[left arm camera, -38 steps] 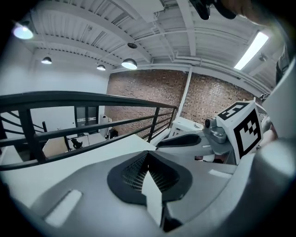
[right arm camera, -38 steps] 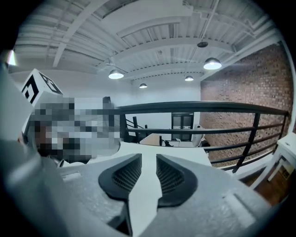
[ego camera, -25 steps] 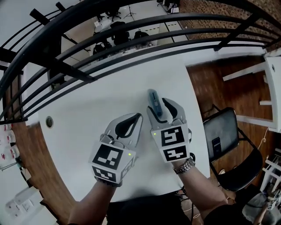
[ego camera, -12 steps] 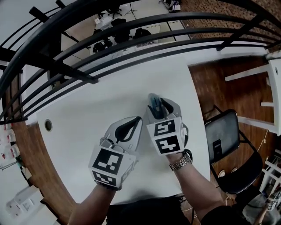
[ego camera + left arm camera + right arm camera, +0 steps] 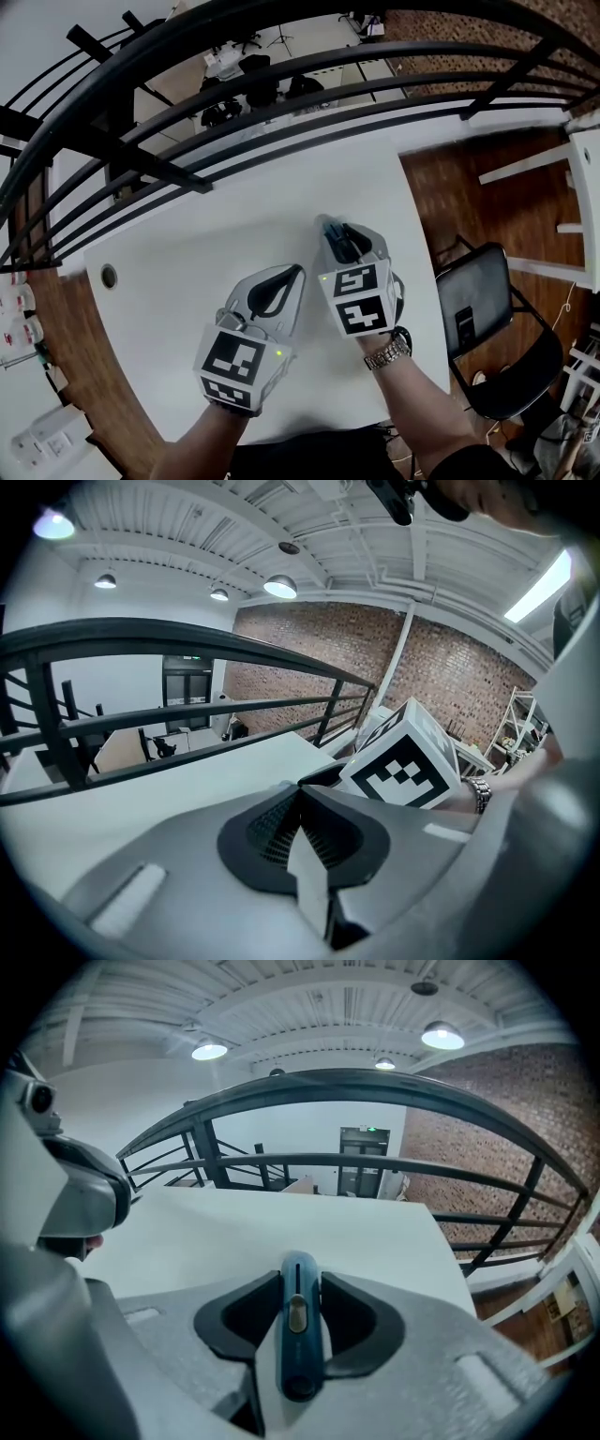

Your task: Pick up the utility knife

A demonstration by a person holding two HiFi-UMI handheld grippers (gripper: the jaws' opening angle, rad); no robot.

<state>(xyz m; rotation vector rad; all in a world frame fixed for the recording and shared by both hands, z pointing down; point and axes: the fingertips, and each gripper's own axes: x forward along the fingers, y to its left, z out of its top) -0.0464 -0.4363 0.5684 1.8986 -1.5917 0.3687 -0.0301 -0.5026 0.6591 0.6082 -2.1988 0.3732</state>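
Between the black moulded pads of the right gripper (image 5: 300, 1283) lies the utility knife (image 5: 299, 1330), a slim, rounded body of dark teal plastic with a narrow slot along its top, a small brass-coloured slider in that slot and a round hole at its rear end. The jaws have just been closing, and both pads now touch the knife's flanks, one on each side, so the gripper has hold of it across its width. The knife's blunt nose reaches a little ahead of the jaw tips, over the smooth matt white table (image 5: 281, 1222). In the head view the same gripper (image 5: 339, 239) points away from the person, its grey shell glossy, with the knife (image 5: 327, 228) showing as a dark sliver at its tip.

Just beside it on the left, the left gripper (image 5: 291, 274) rests lower over the table, its jaws brought together to a point with nothing in them; its own view shows the ribbed black pads (image 5: 272, 827) meeting at the tip (image 5: 298, 794).

Each gripper carries a marker cube (image 5: 354, 300) of black and white squares. A metal-link wristwatch (image 5: 389, 352) sits behind the right gripper. Beyond both grippers runs a curved black tubular railing (image 5: 281, 56); to the right stands a dark chair (image 5: 478, 300) on a wooden floor (image 5: 487, 187)
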